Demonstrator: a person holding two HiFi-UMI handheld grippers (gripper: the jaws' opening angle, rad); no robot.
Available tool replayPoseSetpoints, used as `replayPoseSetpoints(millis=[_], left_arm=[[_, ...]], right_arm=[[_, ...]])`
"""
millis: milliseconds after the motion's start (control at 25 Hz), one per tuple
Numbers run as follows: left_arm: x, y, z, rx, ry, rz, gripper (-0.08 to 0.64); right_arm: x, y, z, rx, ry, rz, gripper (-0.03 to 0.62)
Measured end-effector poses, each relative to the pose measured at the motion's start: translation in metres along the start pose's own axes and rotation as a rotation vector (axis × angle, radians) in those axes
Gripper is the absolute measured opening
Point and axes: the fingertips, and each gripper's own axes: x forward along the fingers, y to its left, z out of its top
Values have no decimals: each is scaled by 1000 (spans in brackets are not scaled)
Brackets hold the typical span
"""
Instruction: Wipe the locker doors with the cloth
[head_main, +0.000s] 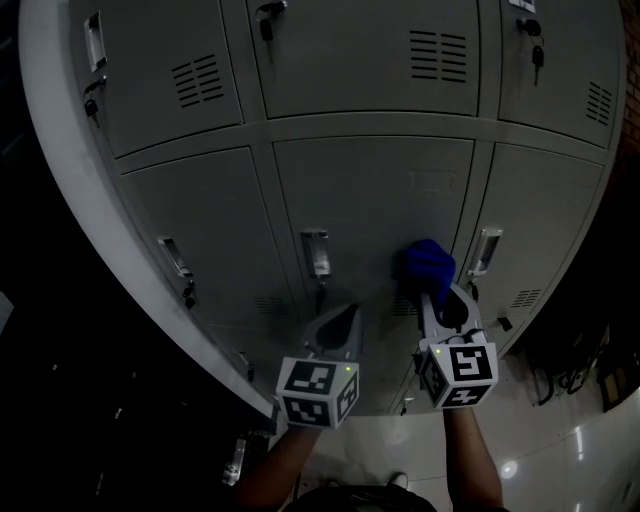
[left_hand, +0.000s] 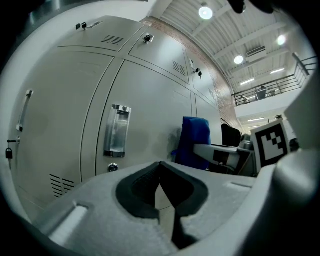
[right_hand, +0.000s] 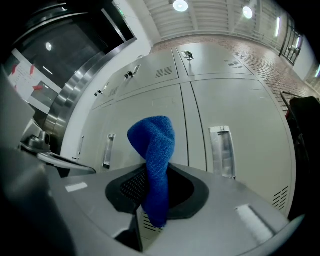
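Note:
A bank of grey locker doors (head_main: 370, 190) fills the head view. My right gripper (head_main: 441, 296) is shut on a blue cloth (head_main: 430, 264), which bunches up above its tips in front of the lower middle door, near that door's right edge. Whether the cloth touches the door is unclear. In the right gripper view the cloth (right_hand: 154, 150) stands up from between the jaws of the right gripper (right_hand: 150, 176). My left gripper (head_main: 344, 314) hangs beside it to the left, shut and empty, below the middle door's handle (head_main: 317, 252). The left gripper (left_hand: 160, 174) also sees the cloth (left_hand: 193, 142).
Recessed handles (head_main: 485, 250) and small locks sit on each door, with vent slots (head_main: 438, 55) on the upper ones. A glossy floor (head_main: 570, 440) lies below, dark bags or cables (head_main: 575, 350) at the right, and a dark area left of the locker bank.

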Motion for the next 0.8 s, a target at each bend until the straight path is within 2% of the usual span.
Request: replayPoseSetpoints(millis=[160,480,640,800], left_arm=[[-12,18,0,3,-10,34,3],[-44,64,-7,-1,-7,112,3],[-61,84,-10,-4,-4,138,3],[-73,98,-12,-6,0,154,3]], right_arm=[[-3,41,-2,11,-18,75,78],[11,129,-25,22,16,215,79],[22,162,-37,29,31,256,79],[35,179,-47,41,44,261,79]])
